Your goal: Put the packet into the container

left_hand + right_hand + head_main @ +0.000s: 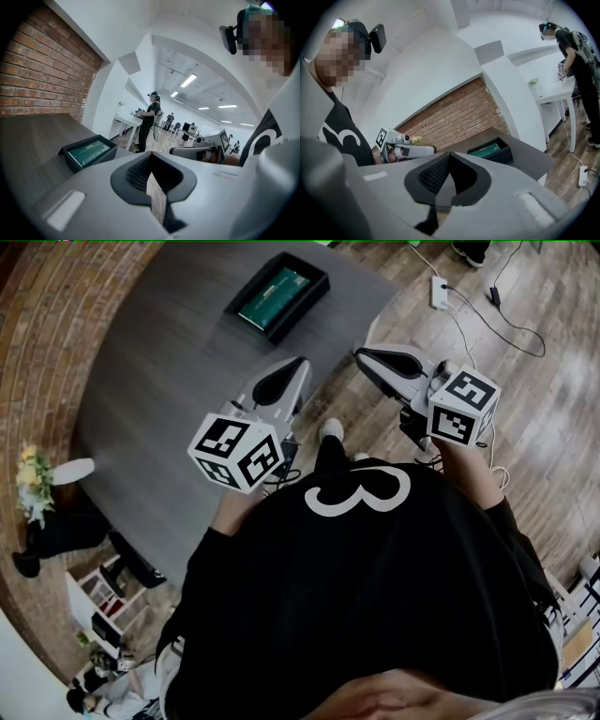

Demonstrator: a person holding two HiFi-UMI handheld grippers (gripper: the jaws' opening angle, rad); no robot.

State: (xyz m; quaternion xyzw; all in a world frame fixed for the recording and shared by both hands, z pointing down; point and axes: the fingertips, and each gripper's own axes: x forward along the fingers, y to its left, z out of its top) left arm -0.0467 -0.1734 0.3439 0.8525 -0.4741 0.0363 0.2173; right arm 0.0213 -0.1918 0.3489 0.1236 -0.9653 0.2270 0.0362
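A black open container [309,298] stands at the far end of the dark grey table [159,371], and a green packet [274,296] lies flat inside it. The container [71,161] and packet [92,153] show low on the left in the left gripper view. In the right gripper view the container [502,156] and packet [486,150] sit right of centre. My left gripper [298,367] is shut and empty, held over the table's near edge, well short of the container. My right gripper [364,354] is beside it over the floor, shut and empty. The jaws meet in both gripper views [150,157] [449,157].
A white vase of flowers [42,474] stands at the table's left end by the brick wall [37,324]. A power strip [439,291] and cables lie on the wood floor to the right. A person [577,65] stands at a white table [555,96] further off.
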